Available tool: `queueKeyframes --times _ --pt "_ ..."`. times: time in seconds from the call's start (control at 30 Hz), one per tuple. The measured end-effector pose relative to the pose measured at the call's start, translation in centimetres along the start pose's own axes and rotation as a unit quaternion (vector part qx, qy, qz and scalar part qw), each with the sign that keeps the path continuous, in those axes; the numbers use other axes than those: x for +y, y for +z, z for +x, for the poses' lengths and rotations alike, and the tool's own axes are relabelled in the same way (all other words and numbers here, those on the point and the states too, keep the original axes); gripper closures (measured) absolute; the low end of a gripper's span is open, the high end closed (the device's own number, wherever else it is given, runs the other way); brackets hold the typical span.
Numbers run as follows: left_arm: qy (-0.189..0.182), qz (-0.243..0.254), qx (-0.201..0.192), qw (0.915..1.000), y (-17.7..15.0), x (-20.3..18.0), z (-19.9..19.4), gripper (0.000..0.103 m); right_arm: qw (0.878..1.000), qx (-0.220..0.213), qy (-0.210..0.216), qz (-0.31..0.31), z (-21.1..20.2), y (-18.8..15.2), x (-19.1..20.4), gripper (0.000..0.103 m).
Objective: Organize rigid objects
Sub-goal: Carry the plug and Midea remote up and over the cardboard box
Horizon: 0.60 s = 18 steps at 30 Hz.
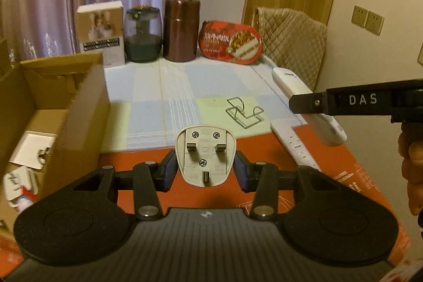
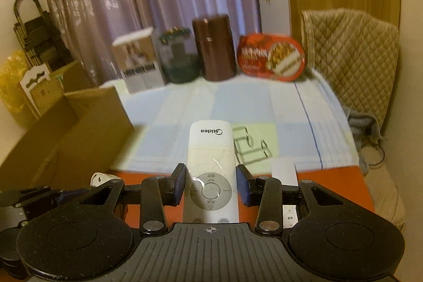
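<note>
White plastic fills both grips. The left gripper [image 1: 205, 165] is clamped on a plug adapter [image 1: 205, 155], its blue pads [image 1: 169, 171] pressing the two sides so the pronged face points up and forward; held by the flanks like this, the prongs stay free and the body cannot twist. The right gripper [image 2: 210, 185] is closed on a remote control [image 2: 211, 171], taken across its narrow waist near the round button pad, with the branded end sticking out ahead. That leaves a long end hanging past the pads, so it could likely tip if swung fast.

Both things are held above the orange table edge [image 1: 343, 163], not resting on it. The likely goal is the open cardboard box [image 1: 79, 107] on the left, where small white items [image 1: 34, 149] already lie; its near wall stands tall and would have to be cleared from above.

On the checked cloth [image 1: 164, 97] lies a wire stand [image 1: 244, 110], just ahead of both grippers, and a white power strip [image 1: 296, 147] sits to the right on the table edge. Along the back stand a white carton [image 1: 101, 31], a glass jar [image 1: 142, 36], a brown canister [image 1: 181, 31] and a red tin [image 1: 232, 40], well apart from the action. The two grippers are close together, so a shared move to the box risks a bump.
</note>
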<state>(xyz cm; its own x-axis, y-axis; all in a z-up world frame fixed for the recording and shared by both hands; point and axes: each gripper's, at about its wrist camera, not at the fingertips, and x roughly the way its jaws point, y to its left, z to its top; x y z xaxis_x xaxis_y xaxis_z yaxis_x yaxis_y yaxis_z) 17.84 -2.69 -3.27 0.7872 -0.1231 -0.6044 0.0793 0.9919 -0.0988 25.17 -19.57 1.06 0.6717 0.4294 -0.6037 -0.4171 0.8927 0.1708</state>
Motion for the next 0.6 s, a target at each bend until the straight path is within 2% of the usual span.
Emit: queueKeyframes --times 0.3,0.6 --pt "0.015 -0.012 -0.017 0.9997 0.7 1.9 -6.7 0.063 1.0 -0.017 0.009 0.005 -5.7 -0.5 4.4 0.066" --pt "0.032 -0.023 -0.024 0.999 0.3 3.8 -11.2 0.063 1.0 -0.011 0.019 0.022 -8.6 -2.6 6.6 0.066"
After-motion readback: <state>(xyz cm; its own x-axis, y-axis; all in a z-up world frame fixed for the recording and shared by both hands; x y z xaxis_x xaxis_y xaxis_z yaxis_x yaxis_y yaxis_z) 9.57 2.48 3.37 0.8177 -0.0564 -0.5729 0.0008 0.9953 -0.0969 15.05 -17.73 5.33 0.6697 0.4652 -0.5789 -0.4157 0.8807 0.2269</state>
